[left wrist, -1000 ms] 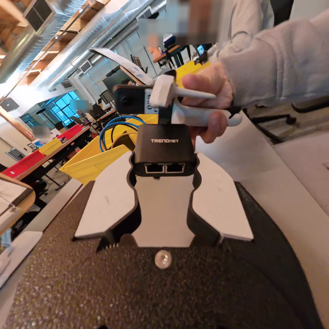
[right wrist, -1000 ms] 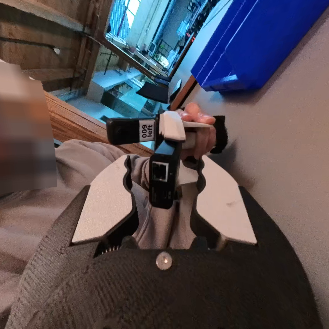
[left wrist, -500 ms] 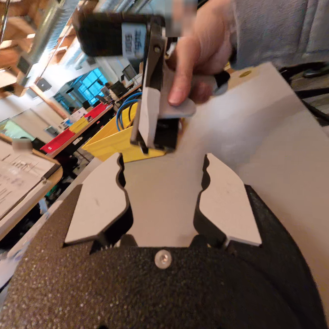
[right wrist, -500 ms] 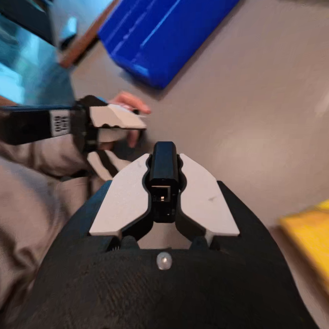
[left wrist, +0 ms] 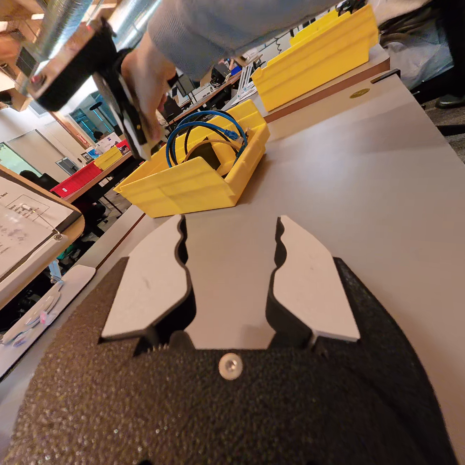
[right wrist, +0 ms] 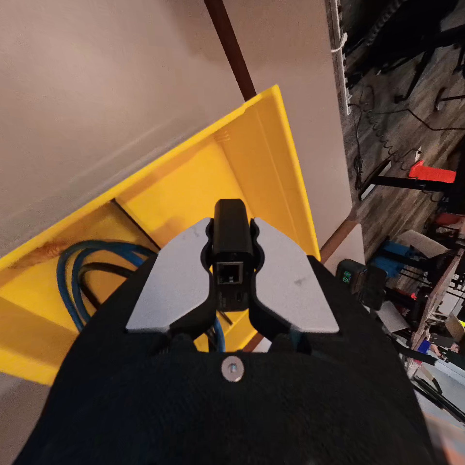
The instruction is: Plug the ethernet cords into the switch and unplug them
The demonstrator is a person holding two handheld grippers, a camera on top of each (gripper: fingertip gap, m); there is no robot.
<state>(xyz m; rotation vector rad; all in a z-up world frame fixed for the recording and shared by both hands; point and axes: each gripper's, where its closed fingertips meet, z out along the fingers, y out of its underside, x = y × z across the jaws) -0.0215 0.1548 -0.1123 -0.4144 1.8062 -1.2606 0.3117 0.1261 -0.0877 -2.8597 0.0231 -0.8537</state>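
My right gripper (right wrist: 231, 221) is shut on the small black switch (right wrist: 232, 241) and holds it over the open yellow bin (right wrist: 251, 161); a port on its end faces the camera. Blue and black ethernet cords (right wrist: 73, 271) lie coiled in that bin. In the left wrist view the same bin (left wrist: 191, 186) sits on the grey table (left wrist: 352, 188) with blue, black and brown cords (left wrist: 201, 133) looping out of it. My left gripper (left wrist: 230, 221) is open and empty, low over the table in front of the bin. The right gripper (left wrist: 136, 130) shows there above the bin's left side, held by a hand.
A second yellow bin (left wrist: 314, 60) stands on the table behind. A clipboard with paper (left wrist: 27, 221) is at the left edge. Red and yellow bins (left wrist: 78, 176) sit on far tables. Beyond the table edge (right wrist: 334, 239) is floor with cables and a small black device (right wrist: 362, 279).
The switch passed from my left gripper to my right gripper. The right gripper swung with it to above the yellow bin; the left gripper opened and dropped low over the table.
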